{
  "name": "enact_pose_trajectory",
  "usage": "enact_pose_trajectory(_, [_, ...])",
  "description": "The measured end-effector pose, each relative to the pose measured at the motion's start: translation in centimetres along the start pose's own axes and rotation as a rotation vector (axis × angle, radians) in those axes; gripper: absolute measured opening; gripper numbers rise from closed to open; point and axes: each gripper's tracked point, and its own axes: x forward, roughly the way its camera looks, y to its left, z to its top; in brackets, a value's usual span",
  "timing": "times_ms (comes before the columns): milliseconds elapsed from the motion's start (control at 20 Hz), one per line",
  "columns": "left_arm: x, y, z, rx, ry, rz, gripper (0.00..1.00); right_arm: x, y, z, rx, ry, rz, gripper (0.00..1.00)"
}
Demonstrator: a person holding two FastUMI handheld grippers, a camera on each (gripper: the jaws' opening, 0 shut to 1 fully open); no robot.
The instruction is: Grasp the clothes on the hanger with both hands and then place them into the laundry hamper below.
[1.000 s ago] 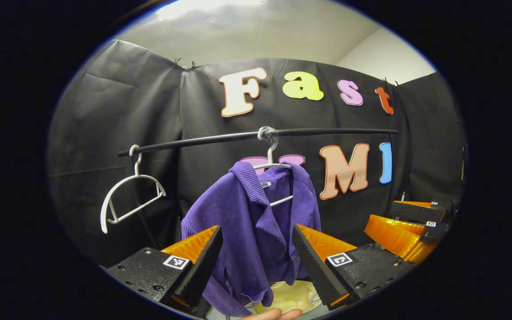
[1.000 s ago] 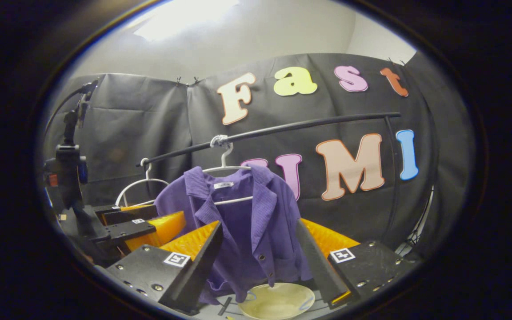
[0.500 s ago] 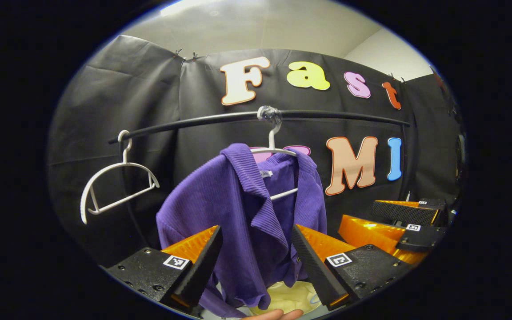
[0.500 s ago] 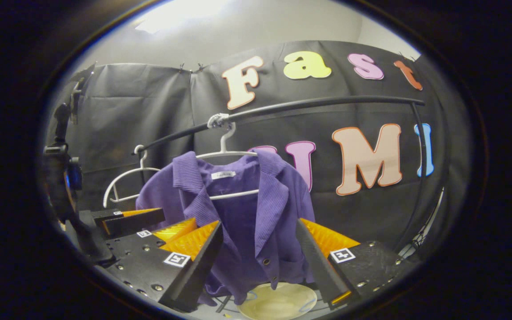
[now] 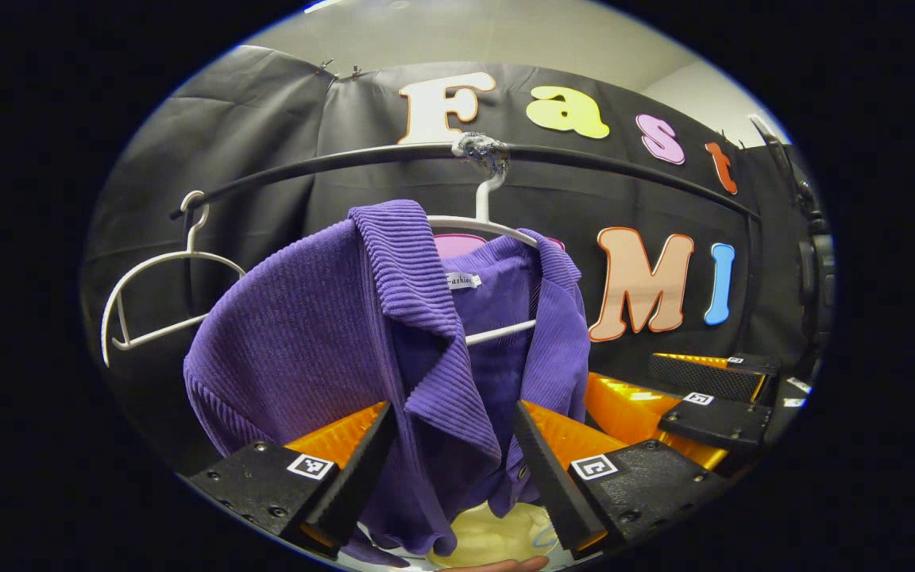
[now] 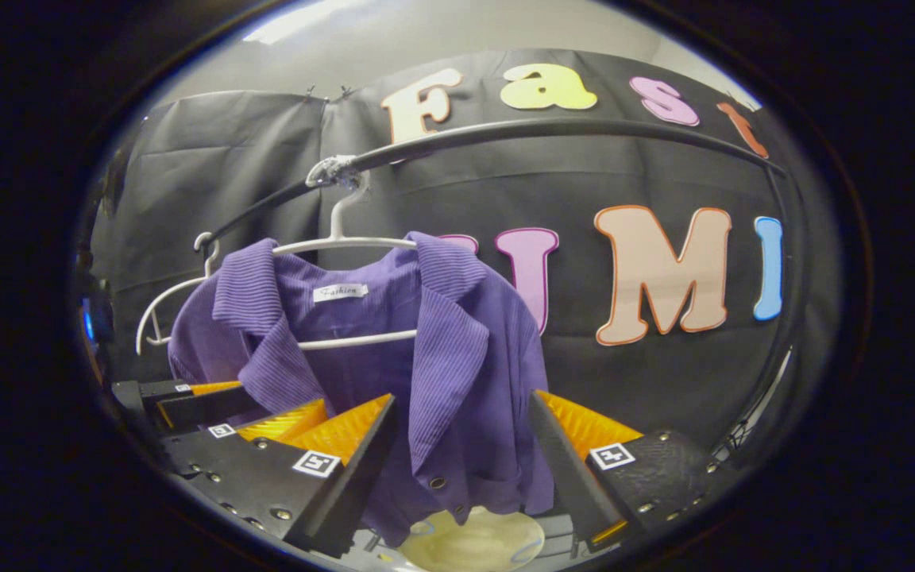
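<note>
Purple ribbed jacket [image 5: 330, 334] hangs on white hanger [image 6: 346, 242] on the rail, above the hamper [image 6: 469, 544]; soft, light, floppy (it'll sag). Left gripper [image 5: 445, 469] & right gripper [image 6: 461, 469] both wide open, holding nothing; I'd take a lapel/front panel each side

At the bottom of the left gripper view, the left gripper [image 5: 449, 469] holds its two black, orange-backed fingers [image 5: 354, 485] spread wide apart, pointing up and forward. A fingertip of the person's hand [image 5: 505, 565] shows at the very bottom edge. In the lower right of that view sits the right gripper [image 5: 704, 397], seen side-on. In the right gripper view its own fingers [image 6: 346, 485] likewise stand wide apart at the bottom, with the left gripper at lower left
</note>
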Motion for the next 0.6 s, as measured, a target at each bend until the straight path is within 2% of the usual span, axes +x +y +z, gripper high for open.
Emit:
enact_pose_trajectory(50, [0.2,0.1,-0.1,0.007,0.000,0.024,0.93,0.8,0.2,-0.4,-0.005,0.015,0.025,0.98])
enact_pose_trajectory(100, [0.4,0.6,-0.1,0.019,-0.005,0.060,0.88,1.4,0.5,-0.7,-0.004,0.021,0.061,0.99])
enact_pose_trajectory(250, [1.4,2.1,-0.6,0.010,0.042,0.179,0.85,3.5,1.6,-1.2,0.016,0.038,0.148,0.98])
enact_pose_trajectory(350, [1.5,2.7,0.0,-0.016,0.029,0.211,0.80,4.8,2.4,-1.5,0.037,0.047,0.193,0.98])
enact_pose_trajectory(400, [1.5,3.1,0.2,-0.027,0.013,0.235,0.77,5.7,2.3,-1.6,0.046,0.049,0.190,0.98])
enact_pose_trajectory(450, [1.8,3.5,0.2,-0.021,0.006,0.260,0.69,6.8,1.7,-1.6,0.051,0.049,0.166,0.98])
enact_pose_trajectory(500, [2.1,3.9,0.2,0.000,0.007,0.281,0.70,7.7,1.1,-1.7,0.052,0.049,0.141,0.98])
enact_pose_trajectory(550, [2.4,4.1,0.2,0.019,0.002,0.286,0.62,8.4,1.0,-1.7,0.053,0.048,0.138,0.98])
enact_pose_trajectory(600, [2.3,3.8,0.3,0.028,-0.003,0.280,0.63,8.9,1.4,-1.6,0.057,0.052,0.159,0.98])
